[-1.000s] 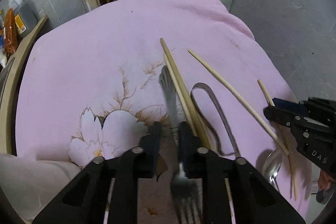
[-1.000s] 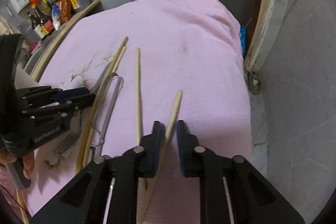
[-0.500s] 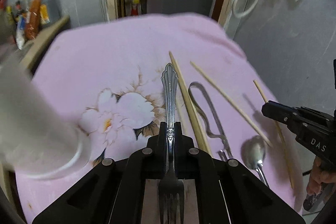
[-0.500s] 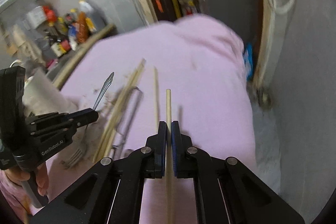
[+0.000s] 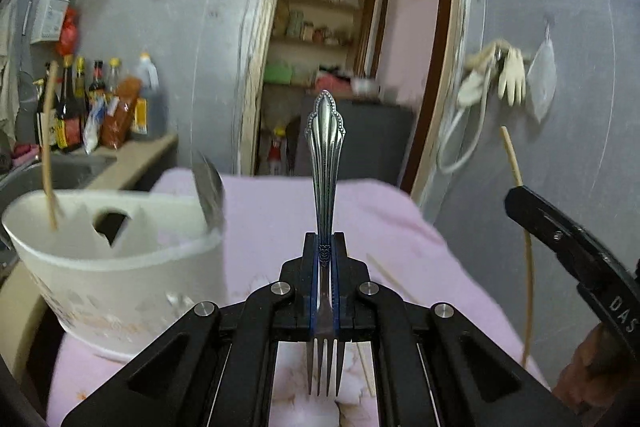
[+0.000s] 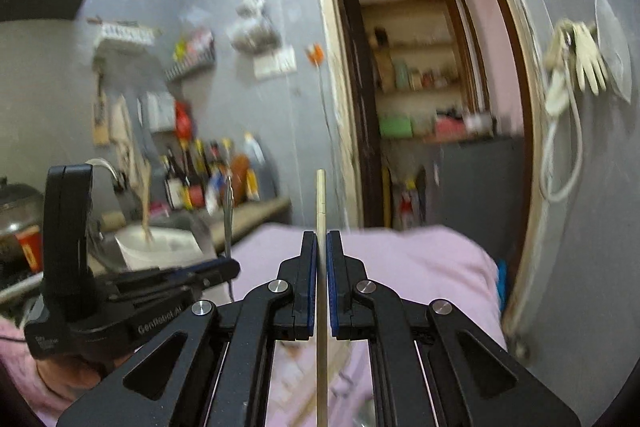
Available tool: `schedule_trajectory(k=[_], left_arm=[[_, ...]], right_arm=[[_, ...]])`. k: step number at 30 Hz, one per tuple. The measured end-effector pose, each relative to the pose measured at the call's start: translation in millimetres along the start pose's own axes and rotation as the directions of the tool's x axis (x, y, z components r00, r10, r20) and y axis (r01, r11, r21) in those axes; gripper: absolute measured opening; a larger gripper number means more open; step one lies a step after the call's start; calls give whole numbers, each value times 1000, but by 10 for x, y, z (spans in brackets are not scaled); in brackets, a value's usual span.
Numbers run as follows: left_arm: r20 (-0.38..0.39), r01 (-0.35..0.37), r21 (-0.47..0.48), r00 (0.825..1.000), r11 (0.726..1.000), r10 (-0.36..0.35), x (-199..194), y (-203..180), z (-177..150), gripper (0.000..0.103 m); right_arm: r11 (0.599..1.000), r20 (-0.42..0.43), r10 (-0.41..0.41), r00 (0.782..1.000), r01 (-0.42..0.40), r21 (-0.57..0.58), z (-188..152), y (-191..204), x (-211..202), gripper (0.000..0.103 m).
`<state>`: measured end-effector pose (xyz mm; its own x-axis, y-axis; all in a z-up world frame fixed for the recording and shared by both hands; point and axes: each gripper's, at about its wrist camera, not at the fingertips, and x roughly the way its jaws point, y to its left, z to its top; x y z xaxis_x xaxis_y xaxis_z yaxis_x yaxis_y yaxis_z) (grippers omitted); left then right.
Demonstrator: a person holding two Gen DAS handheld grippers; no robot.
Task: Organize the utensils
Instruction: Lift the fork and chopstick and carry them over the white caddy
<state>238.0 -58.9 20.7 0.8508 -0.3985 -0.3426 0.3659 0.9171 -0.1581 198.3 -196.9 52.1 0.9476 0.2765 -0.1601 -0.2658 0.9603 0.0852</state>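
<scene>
Both grippers had risen off the pink cloth (image 5: 280, 211). I noted the left gripper (image 5: 324, 267) clamped on the fork (image 5: 325, 163), handle up, nearest the white holder (image 5: 120, 267) at the cloth's left edge; the right gripper (image 6: 319, 267) pinched an upright chopstick (image 6: 320, 203), farther off.

The fork (image 5: 325, 163) is silver, and its handle carries fine ribs and a beaded edge. The chopstick (image 6: 320, 211) is pale beige wood. Both tongs (image 5: 324, 255) (image 6: 321, 259) are black with blue pads. The cloth (image 5: 280, 211) on the tabletop is light pink, with a white flower print low in the left wrist view. The utensil holder (image 5: 120, 267) is white with a faint pattern on its wall. The wall (image 5: 580, 87) behind is grey.
</scene>
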Motion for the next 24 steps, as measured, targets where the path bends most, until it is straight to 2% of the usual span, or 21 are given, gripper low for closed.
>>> schedule_trajectory(k=[4,8,11,14,18,21,24], left_arm=[[86,-10,-23,996,1000,12,-240,113,317,3],[154,-38,-33,987,999,42,-484,300,612,3],[188,-77,-43,979,996,84,-625,453,792,3],[220,-104,-93,968,990,122,-755,732,963,3],[281,-169,-143,938,975,204,-894,1074,1013,3],[326,-223,-166,907,961,266,-950,1275,976,3],[341,-243,-198,891,950,299,-916,1470,906,3]], right_arm=[[999,90,36,995,-37,9,218,126,71,3],[998,180,66,981,-69,11,399,262,106,3],[993,241,104,965,-116,35,543,379,210,3],[985,286,143,948,-165,53,662,522,337,3],[978,309,169,936,-198,66,727,721,526,3],[975,324,173,930,-208,74,689,839,691,3],[976,343,162,925,-202,84,636,905,818,3]])
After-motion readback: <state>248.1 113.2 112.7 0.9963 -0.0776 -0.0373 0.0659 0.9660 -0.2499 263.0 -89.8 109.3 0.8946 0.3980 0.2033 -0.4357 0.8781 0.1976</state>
